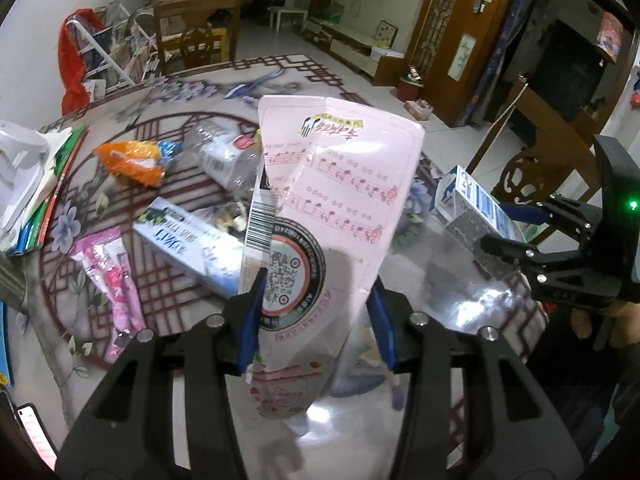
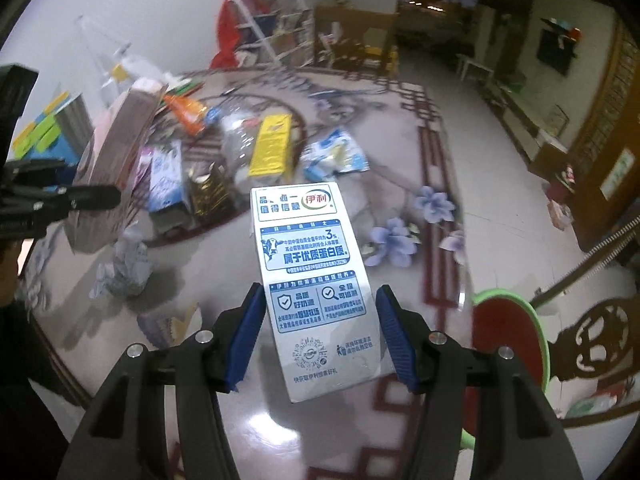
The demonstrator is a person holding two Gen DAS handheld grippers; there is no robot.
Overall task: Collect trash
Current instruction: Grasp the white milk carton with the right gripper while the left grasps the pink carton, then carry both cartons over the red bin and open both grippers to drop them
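My left gripper (image 1: 316, 320) is shut on a pink snack bag (image 1: 336, 184) with music notes and a QR code, held up above the round table (image 1: 440, 280). My right gripper (image 2: 320, 332) is shut on a white and blue milk carton (image 2: 312, 264); it also shows at the right of the left wrist view (image 1: 476, 208). The pink bag shows at the left of the right wrist view (image 2: 116, 160). More trash lies on the table: an orange wrapper (image 1: 132, 160), a crushed clear bottle (image 1: 224, 152), a blue-white box (image 1: 192, 240), a pink wrapper (image 1: 108, 268).
A yellow carton (image 2: 272, 144), a blue-white pouch (image 2: 336, 156) and crumpled paper (image 2: 124, 264) lie on the table. Books (image 1: 40, 192) sit at its left edge. A carved wooden chair (image 2: 592, 344) and a red-green stool (image 2: 508, 336) stand at the right.
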